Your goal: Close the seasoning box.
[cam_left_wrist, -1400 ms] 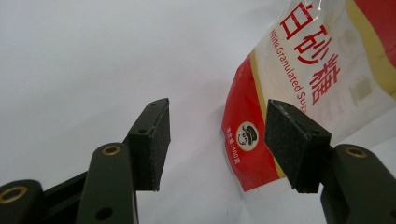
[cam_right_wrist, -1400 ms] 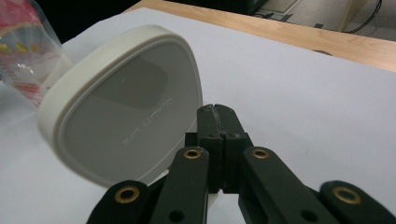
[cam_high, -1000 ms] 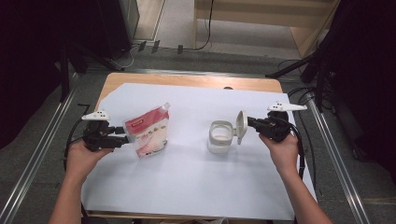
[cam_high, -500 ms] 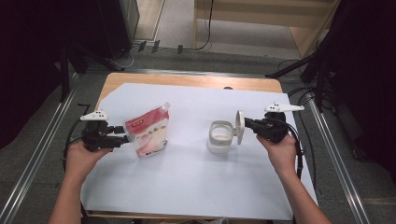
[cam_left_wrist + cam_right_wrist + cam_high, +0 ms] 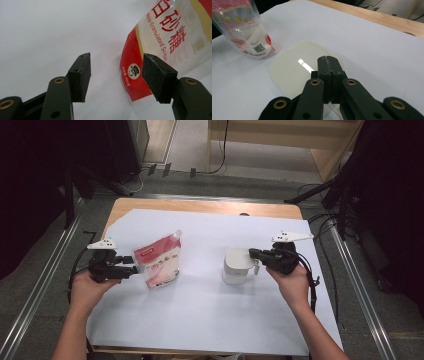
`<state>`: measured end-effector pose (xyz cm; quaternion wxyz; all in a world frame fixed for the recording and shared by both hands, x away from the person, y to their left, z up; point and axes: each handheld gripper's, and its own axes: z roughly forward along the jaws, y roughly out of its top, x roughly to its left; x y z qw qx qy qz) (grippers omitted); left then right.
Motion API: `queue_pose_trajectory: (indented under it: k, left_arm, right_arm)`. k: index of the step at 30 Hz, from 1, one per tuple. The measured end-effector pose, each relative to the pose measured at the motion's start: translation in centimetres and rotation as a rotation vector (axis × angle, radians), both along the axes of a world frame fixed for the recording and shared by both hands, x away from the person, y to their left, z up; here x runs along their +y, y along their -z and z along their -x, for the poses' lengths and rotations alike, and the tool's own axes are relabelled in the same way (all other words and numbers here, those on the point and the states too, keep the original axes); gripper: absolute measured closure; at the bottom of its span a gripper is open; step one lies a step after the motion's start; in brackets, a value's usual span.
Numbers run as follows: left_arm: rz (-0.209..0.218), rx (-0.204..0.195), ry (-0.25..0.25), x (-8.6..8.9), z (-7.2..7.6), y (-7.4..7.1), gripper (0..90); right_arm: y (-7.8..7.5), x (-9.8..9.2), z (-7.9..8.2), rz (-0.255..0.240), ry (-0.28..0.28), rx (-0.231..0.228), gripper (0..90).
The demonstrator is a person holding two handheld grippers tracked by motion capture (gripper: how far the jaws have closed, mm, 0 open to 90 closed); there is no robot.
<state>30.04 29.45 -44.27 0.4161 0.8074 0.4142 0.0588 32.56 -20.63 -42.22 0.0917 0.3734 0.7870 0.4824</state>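
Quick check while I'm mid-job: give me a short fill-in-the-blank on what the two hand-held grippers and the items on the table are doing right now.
1. The jaws of the right hand-held gripper are ____, above the white container's lid.
2. The left hand-held gripper has its jaws ____, with a corner of the sugar pouch beside one pad.
3. The pouch's English print reads White Granulated ____.
4. The white sheet lies on a ____ table.

Missing words: shut; open; Sugar; wooden

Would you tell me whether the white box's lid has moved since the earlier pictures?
Yes. The lid has swung from upright down leftward, flat onto the box, which kept its place on the white sheet.
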Motion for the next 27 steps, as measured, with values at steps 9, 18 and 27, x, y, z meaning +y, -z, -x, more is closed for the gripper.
queue_pose_trajectory:
  k: [9,18,27]
  left_arm:
    - [-0.002,-0.003,-0.006,-0.1,0.1,-0.1,41.6]
    - [-0.003,-0.005,-0.008,-0.2,0.1,0.0,41.5]
    - [-0.006,-0.001,-0.01,-0.2,0.2,0.0,41.4]
  right_arm:
    - [-0.2,-0.3,0.0,-0.018,-0.01,-0.006,84.9]
    - [-0.4,-1.3,0.0,-0.043,-0.012,-0.022,64.7]
    - [-0.2,-2.4,0.1,-0.041,0.019,-0.045,57.3]
